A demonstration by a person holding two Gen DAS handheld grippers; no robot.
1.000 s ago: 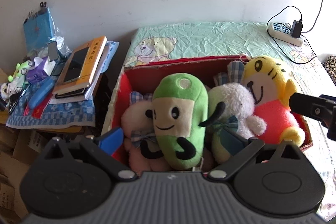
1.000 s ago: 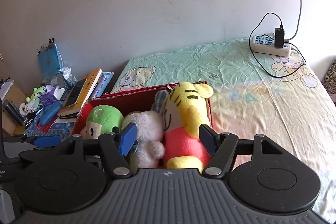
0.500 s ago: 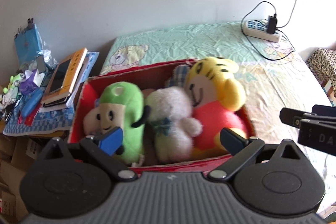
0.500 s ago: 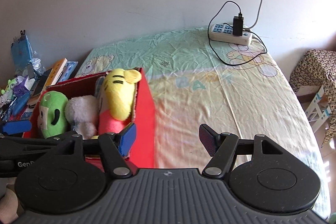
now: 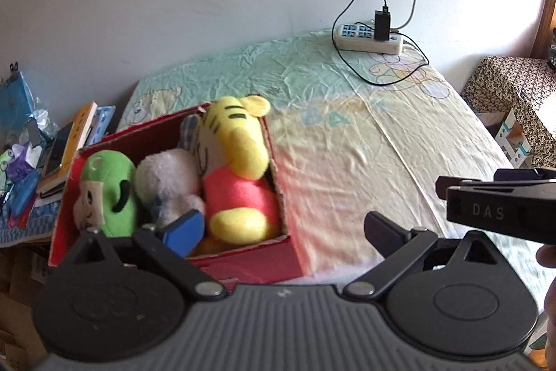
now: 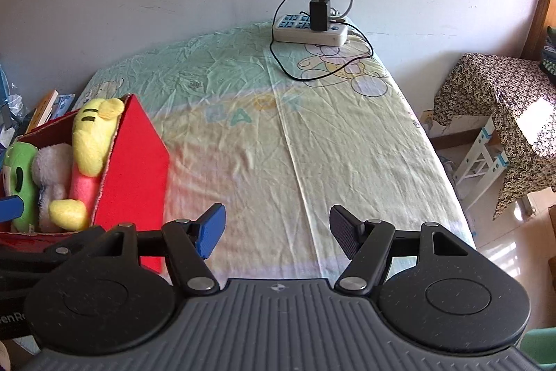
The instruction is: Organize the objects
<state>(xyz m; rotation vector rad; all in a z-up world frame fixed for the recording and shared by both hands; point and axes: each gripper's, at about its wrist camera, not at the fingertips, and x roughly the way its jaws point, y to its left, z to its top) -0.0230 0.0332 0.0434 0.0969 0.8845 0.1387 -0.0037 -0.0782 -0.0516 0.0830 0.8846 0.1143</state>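
Evidently the sorting is well along: the red box [image 5: 243, 261] sits on the bed [image 6: 312, 134] with the green plush [image 5: 107, 193], the white plush [image 5: 166, 176] and the yellow tiger plush [image 5: 236, 169] packed upright side by side inside it (a snug fit that keeps them standing). Beside the box, over bare sheet, the right gripper [image 6: 276, 233] hangs released and empty. Over the box's near right corner, the left gripper [image 5: 283, 232] is likewise spread, gripping nothing.

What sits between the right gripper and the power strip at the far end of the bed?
Nothing visible. From the open right gripper to the power strip lies bare bedsheet. The red box of plush toys stands off to the left.
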